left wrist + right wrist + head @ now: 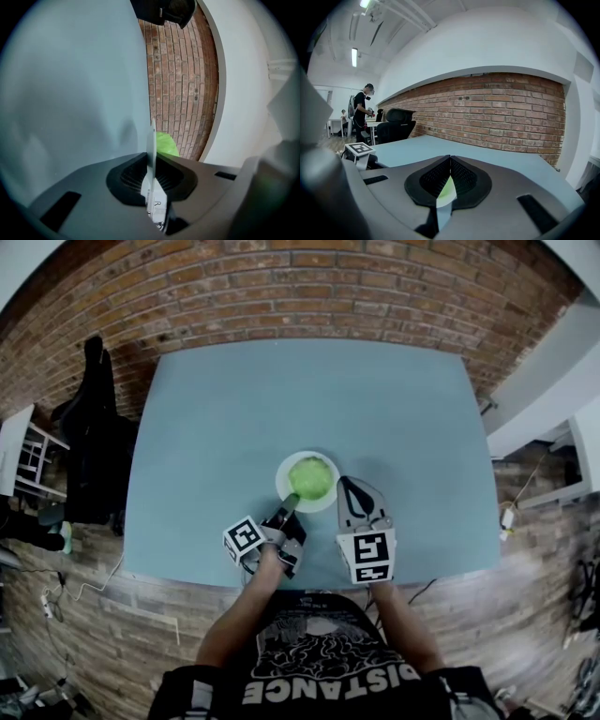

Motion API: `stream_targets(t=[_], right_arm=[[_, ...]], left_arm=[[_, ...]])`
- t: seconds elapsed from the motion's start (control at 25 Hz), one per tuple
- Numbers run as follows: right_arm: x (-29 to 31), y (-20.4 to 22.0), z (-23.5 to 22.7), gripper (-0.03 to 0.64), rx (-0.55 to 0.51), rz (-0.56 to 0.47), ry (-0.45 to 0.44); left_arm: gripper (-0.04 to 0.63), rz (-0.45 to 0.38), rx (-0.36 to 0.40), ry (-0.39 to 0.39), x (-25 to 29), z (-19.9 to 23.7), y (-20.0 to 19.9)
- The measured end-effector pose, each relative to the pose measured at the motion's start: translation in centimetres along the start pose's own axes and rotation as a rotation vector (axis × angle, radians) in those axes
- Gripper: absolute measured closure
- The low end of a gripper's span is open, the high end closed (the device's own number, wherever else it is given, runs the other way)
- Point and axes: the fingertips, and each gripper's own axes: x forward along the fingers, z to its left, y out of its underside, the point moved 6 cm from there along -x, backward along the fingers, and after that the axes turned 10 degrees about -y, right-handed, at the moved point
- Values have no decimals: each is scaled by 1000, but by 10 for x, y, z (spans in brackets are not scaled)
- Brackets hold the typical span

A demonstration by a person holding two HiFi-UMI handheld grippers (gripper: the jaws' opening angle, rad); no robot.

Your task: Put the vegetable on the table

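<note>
The green vegetable (311,477) lies on a white plate (283,474) over the near part of the blue desk (281,399). The left gripper (291,502) has its fingers clamped on the plate's near rim. The right gripper (345,486) sits just beside the plate, its fingers clenched together on nothing.

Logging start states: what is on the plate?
A green leafy vegetable lies on the white plate, covering most of it. The left gripper has its jaws shut on the near rim. Anything beneath the leaves is covered.
</note>
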Motion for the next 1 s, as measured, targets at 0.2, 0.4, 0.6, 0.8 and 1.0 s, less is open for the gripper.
stream_targets(t=[0.2,0.4,0.6,0.8,1.0], right_arm=[[4,4,-5,609,8,16,9],[7,7,-9,609,20,26,14],[10,8,-13,609,29,29,12],[11,11,-16,609,40,33,15],[13,12,-14,609,46,36,7]], left_arm=[[560,24,18,-53,10,7,-1],[560,36,12,-90,16,13,-1],[554,41,19,-133,20,17,-3],[554,46,31,-152,22,20,-5],[554,50,67,-233,21,25,-8]])
